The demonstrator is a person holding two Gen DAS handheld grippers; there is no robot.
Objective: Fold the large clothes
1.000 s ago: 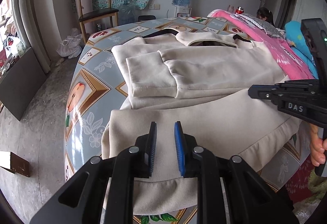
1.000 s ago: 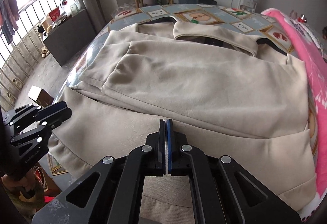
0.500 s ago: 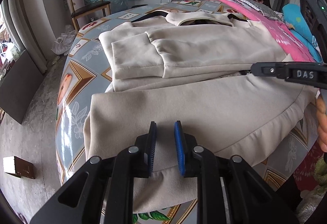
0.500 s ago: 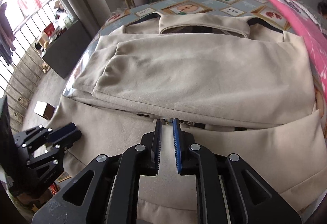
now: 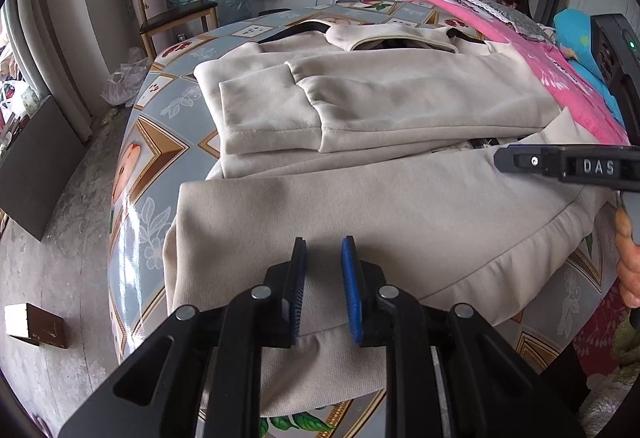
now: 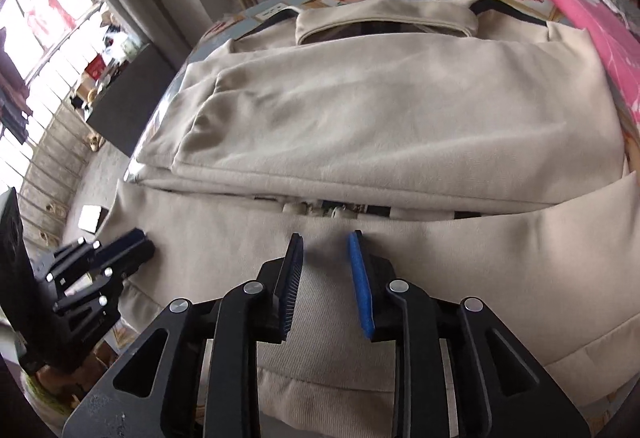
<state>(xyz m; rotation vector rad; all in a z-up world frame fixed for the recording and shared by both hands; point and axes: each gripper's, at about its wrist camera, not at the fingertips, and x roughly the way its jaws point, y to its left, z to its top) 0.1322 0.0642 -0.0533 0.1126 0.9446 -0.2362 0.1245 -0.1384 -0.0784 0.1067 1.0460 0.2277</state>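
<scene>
A large beige sweatshirt (image 5: 400,106) lies on a table (image 5: 156,142) covered with a blue-grey patterned cloth; its sleeves are folded across the chest and its lower part is folded up, so the hem edge runs just below the sleeves. The left gripper (image 5: 323,278) hovers over that folded lower part near the table's near edge, its jaws a narrow gap apart with no cloth between the blue pads. The right gripper (image 6: 326,270) is above the same panel, close to the fold line under the sleeves, its jaws opening with nothing caught between them. A pink blanket (image 5: 532,58) lies beside the sweatshirt, and a wooden chair (image 5: 172,2) stands beyond the table
</scene>
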